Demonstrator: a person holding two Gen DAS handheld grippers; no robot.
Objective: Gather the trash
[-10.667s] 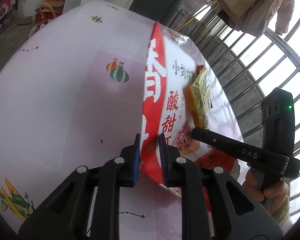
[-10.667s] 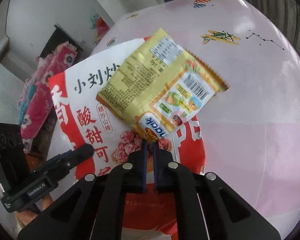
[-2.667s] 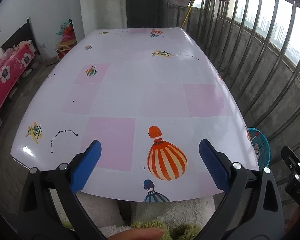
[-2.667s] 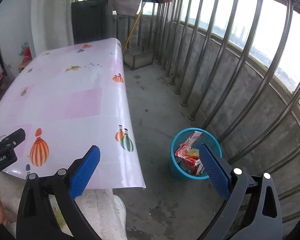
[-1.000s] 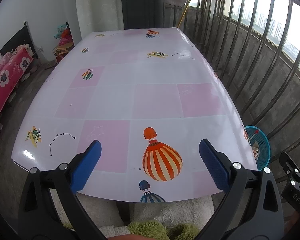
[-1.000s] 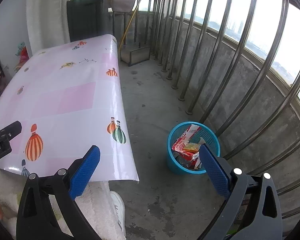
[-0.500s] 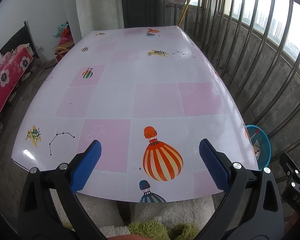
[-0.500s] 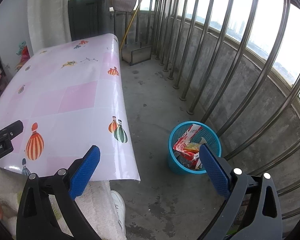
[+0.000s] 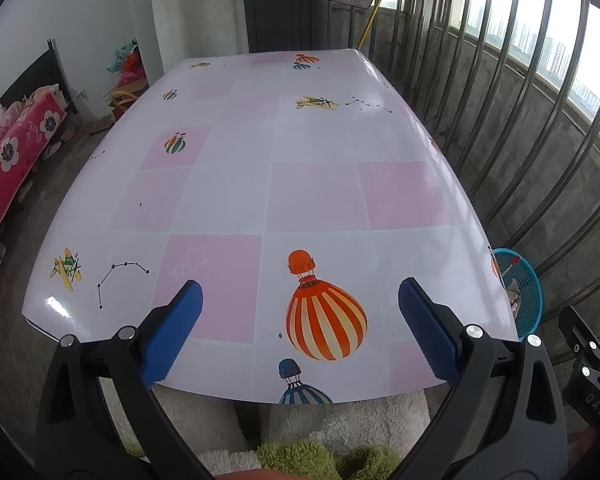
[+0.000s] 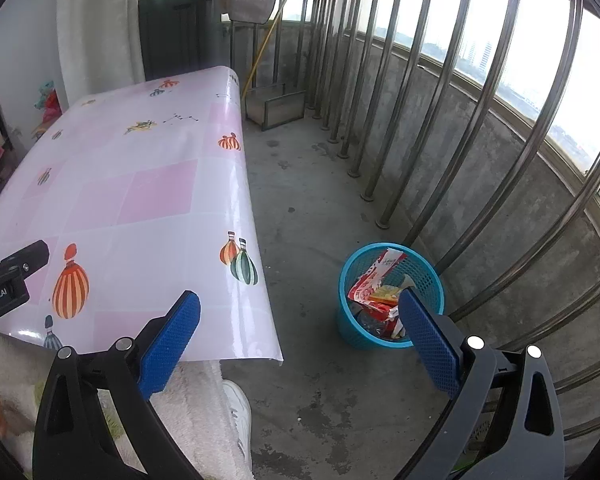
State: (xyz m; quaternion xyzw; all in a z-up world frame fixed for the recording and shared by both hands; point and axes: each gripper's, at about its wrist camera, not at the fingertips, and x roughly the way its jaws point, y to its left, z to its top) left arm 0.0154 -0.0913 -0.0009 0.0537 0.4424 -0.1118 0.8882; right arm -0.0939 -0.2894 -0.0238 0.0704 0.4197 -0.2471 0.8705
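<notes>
Wrappers (image 10: pixel 374 286) lie inside blue basket (image 10: pixel 348 280) on concrete floor (image 10: pixel 320 208), at 3 o'clock from table (image 9: pixel 312 192). Left gripper (image 9: pixel 300 316) spread wide over near table edge, holding nothing. Right gripper (image 10: pixel 300 320) spread wide, empty, basket at its 2 o'clock.

— Where does your light come from?
— From the barred window (image 10: pixel 500 92): flat daylight, blown white between its bars.

— Any glare or blur?
— You get a sheen on the tablecloth (image 9: pixel 260 184) nearest that window. Focus is sharp; fisheye bends the bars, corners go black.
</notes>
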